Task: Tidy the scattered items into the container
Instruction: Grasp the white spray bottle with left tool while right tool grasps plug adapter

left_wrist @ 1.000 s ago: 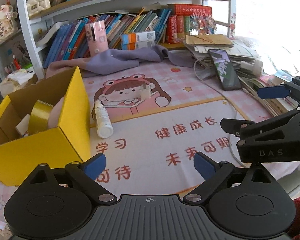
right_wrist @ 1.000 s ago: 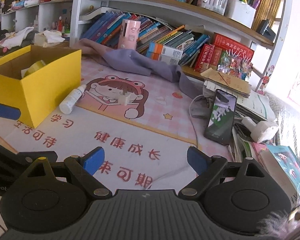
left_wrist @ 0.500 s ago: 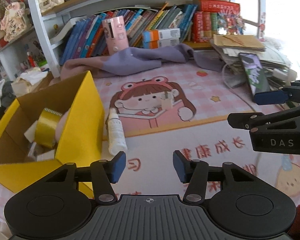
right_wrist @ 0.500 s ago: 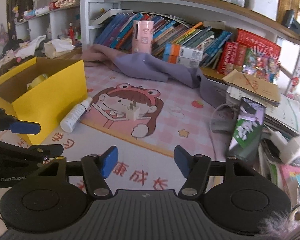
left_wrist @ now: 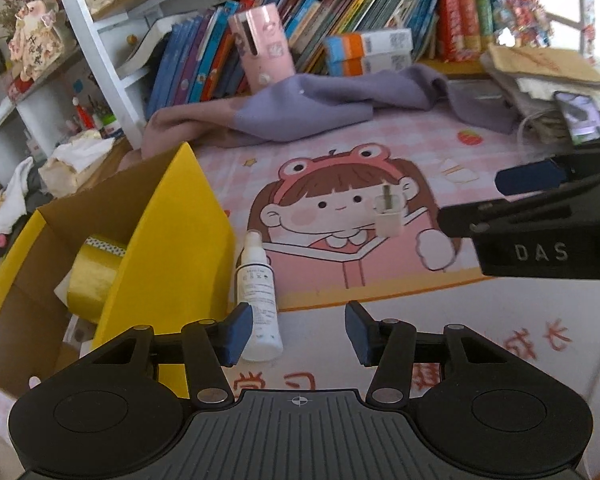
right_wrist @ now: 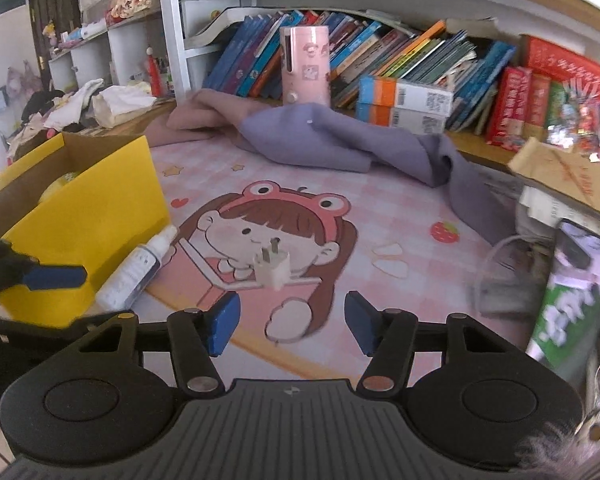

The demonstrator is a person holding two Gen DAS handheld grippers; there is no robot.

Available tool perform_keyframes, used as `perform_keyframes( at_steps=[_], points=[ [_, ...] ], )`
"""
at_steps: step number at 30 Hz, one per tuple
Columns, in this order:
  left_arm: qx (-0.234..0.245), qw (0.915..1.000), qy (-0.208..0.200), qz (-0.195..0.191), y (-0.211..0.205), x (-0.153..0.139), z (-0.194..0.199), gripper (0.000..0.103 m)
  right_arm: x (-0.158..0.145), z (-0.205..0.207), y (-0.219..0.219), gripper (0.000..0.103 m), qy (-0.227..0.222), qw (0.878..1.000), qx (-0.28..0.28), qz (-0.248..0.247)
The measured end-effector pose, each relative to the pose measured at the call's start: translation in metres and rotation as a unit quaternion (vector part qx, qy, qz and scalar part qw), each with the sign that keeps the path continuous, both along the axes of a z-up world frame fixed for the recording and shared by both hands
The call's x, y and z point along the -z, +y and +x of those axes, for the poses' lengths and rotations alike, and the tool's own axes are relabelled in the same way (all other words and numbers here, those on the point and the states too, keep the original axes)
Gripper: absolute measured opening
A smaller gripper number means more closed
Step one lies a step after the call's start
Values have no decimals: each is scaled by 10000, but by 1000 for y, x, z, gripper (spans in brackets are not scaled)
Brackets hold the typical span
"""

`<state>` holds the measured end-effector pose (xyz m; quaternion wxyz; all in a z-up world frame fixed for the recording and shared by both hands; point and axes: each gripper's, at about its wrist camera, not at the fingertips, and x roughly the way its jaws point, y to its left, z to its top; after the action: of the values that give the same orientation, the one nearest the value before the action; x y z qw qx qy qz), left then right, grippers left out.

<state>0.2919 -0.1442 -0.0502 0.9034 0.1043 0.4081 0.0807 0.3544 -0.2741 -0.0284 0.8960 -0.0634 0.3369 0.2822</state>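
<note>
Two items are still lying outside the yellow box (left_wrist: 172,240), which is already holding a tape roll (left_wrist: 94,276): the left gripper (left_wrist: 296,334), half-closing and empty, is nearing the white bottle (left_wrist: 256,284) while the right gripper (right_wrist: 288,326), likewise narrowing on nothing, is approaching the plug adapter (right_wrist: 274,266).

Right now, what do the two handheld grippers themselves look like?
Both match: a black ribbed base flanked by two round discs, black linkage bars with silver pivot pins, and blue-padded fingers. The left gripper and right gripper differ in nothing visible. Seen side-on, the right one carries pale "DAS" lettering. No cables or sleeves show.
</note>
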Motion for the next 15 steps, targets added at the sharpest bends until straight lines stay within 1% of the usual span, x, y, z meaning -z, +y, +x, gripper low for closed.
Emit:
perform_keyframes(
  at_steps=[4, 7, 9, 10, 11, 13, 15],
  points=[
    [-334, 9994, 119, 44, 7, 9, 17, 49, 10, 21, 15, 57, 69, 9998, -198, 5],
    [-473, 9987, 150, 106, 10, 14, 28, 49, 18, 35, 25, 57, 146, 9993, -331, -15],
    [-594, 9979, 232, 86, 14, 19, 35, 49, 23, 44, 31, 57, 247, 9988, -420, -22],
    [-645, 9975, 272, 54, 16, 22, 38, 47, 25, 48, 34, 57, 306, 9984, -468, -23],
    [-672, 9973, 297, 48, 18, 23, 40, 44, 28, 52, 36, 56, 352, 9981, -513, -23],
    [-661, 9972, 316, 122, 17, 26, 43, 43, 32, 59, 41, 56, 395, 9974, -604, -46],
    [-687, 9969, 373, 65, 18, 29, 46, 43, 36, 66, 47, 56, 445, 9966, -684, -87]
  ],
)
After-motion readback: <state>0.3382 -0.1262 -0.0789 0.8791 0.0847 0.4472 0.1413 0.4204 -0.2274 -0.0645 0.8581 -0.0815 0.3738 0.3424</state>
